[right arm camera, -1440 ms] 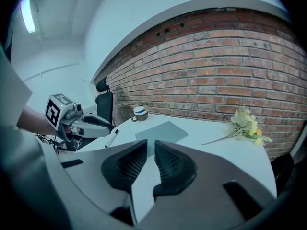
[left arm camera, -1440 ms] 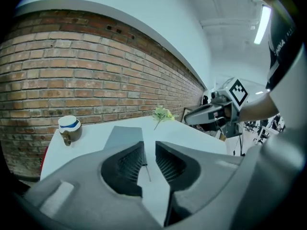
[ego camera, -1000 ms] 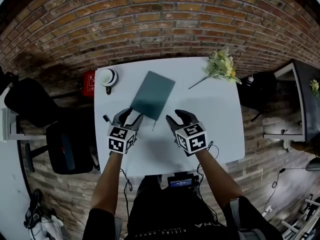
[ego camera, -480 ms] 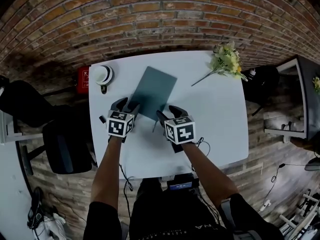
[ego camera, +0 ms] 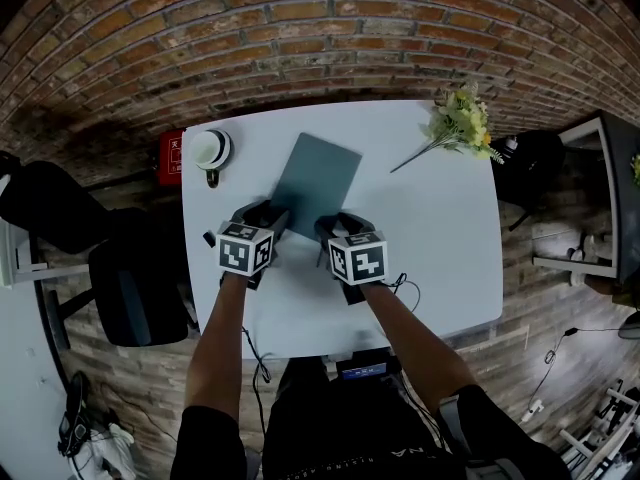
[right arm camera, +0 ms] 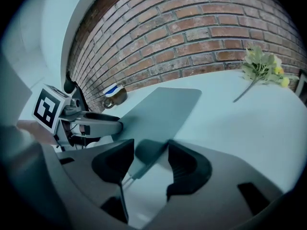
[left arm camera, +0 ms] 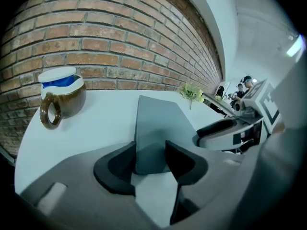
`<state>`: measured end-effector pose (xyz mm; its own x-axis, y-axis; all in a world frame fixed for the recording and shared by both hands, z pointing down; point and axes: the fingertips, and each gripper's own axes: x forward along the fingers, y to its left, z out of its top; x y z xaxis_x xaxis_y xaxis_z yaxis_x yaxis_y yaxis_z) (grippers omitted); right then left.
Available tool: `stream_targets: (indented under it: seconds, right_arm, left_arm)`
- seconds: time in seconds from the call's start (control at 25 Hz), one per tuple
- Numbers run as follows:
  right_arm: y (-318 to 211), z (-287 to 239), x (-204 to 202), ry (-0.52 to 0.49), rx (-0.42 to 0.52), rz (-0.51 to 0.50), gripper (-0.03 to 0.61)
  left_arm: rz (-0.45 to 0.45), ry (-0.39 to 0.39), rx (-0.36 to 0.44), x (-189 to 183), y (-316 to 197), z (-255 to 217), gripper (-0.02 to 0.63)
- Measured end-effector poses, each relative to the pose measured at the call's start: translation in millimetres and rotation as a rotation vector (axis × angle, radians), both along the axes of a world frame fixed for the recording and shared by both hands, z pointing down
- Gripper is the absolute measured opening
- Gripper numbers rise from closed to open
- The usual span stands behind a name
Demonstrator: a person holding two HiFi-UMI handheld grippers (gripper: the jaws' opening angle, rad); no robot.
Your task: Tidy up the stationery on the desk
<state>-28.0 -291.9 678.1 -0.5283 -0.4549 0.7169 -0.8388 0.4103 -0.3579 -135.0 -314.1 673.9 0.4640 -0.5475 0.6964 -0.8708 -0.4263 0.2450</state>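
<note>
A teal notebook lies flat and slanted on the white desk. Both grippers are at its near edge. My left gripper has the notebook's near left corner in the gap between its pads; its jaws have just been closing a little, and I see no pad pressing on the cover. My right gripper stands wide, its jaws having just been opening, with the other near corner between them. A thin pen lies just below that corner, partly hidden by the right gripper's jaws.
A brown mug with a white lid stands at the desk's far left corner. A sprig of yellow flowers lies at the far right. A small dark object sits by the left edge. A brick wall runs behind the desk.
Both grippers have moved forward and down to the notebook's near edge. The pen, plain on the desk between them earlier, is now covered by the right gripper in the head view.
</note>
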Motion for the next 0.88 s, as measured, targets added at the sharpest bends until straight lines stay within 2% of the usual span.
stream_targets:
  seconds: [0.4, 0.88]
  right_arm:
    - [5.3, 2.5, 18.0, 0.035, 0.015, -0.014, 0.195]
    - [34.3, 3.6, 58.2, 0.063, 0.012, -0.093, 0.164]
  left_arm:
    - [-0.063, 0.009, -0.033, 15.2, 23.2, -0.2, 0.192]
    - [-0.145, 0.079, -0.068, 54.7, 80.4, 1.2, 0.16]
